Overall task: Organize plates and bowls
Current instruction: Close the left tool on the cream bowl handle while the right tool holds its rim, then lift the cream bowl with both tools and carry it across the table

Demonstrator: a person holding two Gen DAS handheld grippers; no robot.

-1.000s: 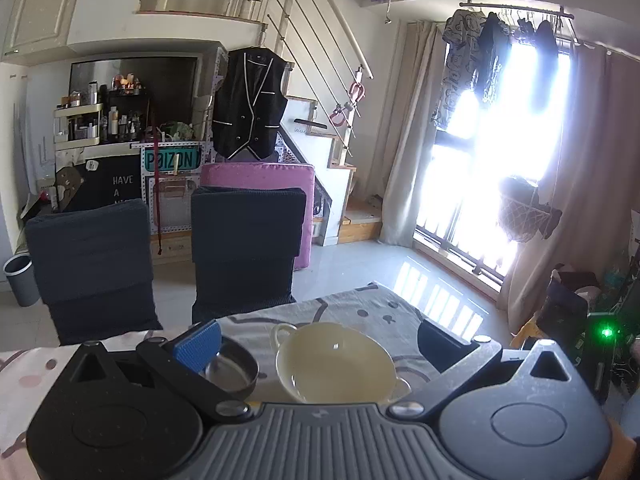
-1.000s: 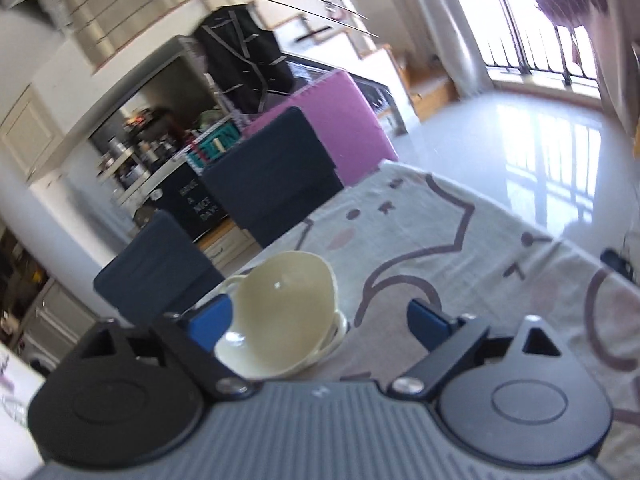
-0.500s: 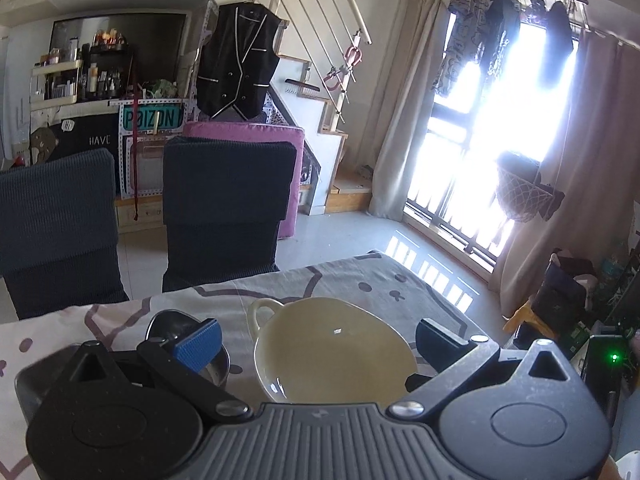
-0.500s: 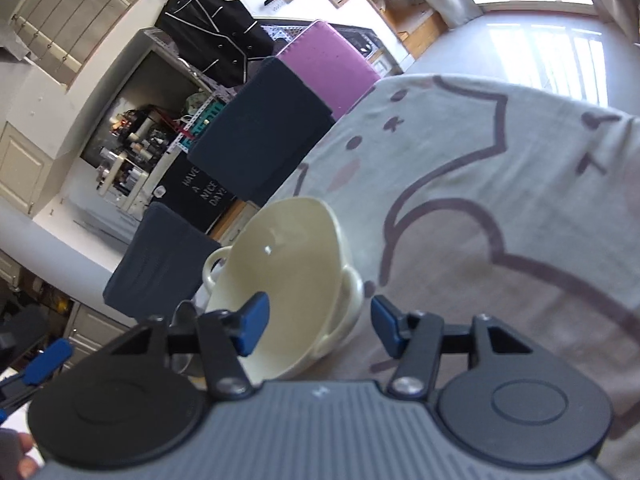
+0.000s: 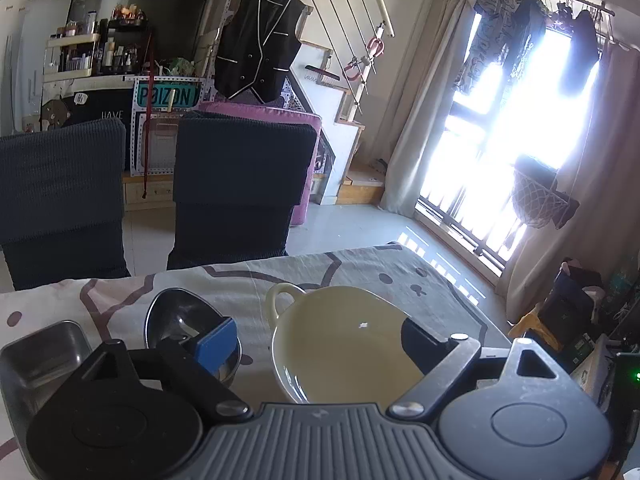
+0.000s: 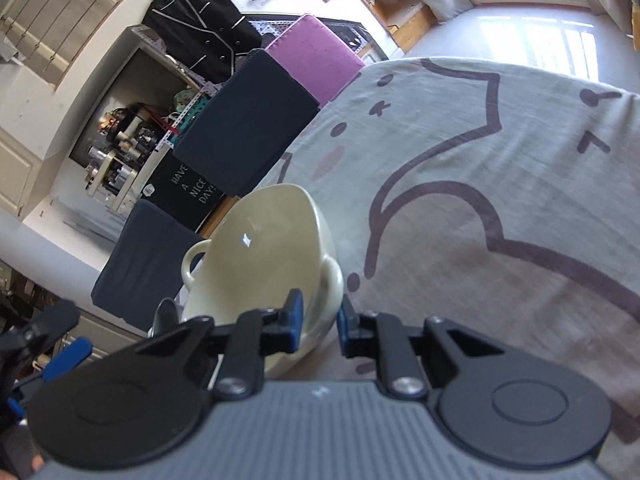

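Here the cream bowl [image 6: 260,256] with two loop handles sits on the surface [image 6: 500,184], covered by a cat-print cloth. The right hand-held gripper [image 6: 318,322] has just been closing, its blue pads now on either side of the bowl's near handle and rim, apparently pinching it. The left hand-held gripper [image 5: 316,336] stands wide, narrowing slightly, straddling the bowl's rim without pressing. A steel bowl [image 5: 176,316] and a steel tray [image 5: 40,350] lie to its left.
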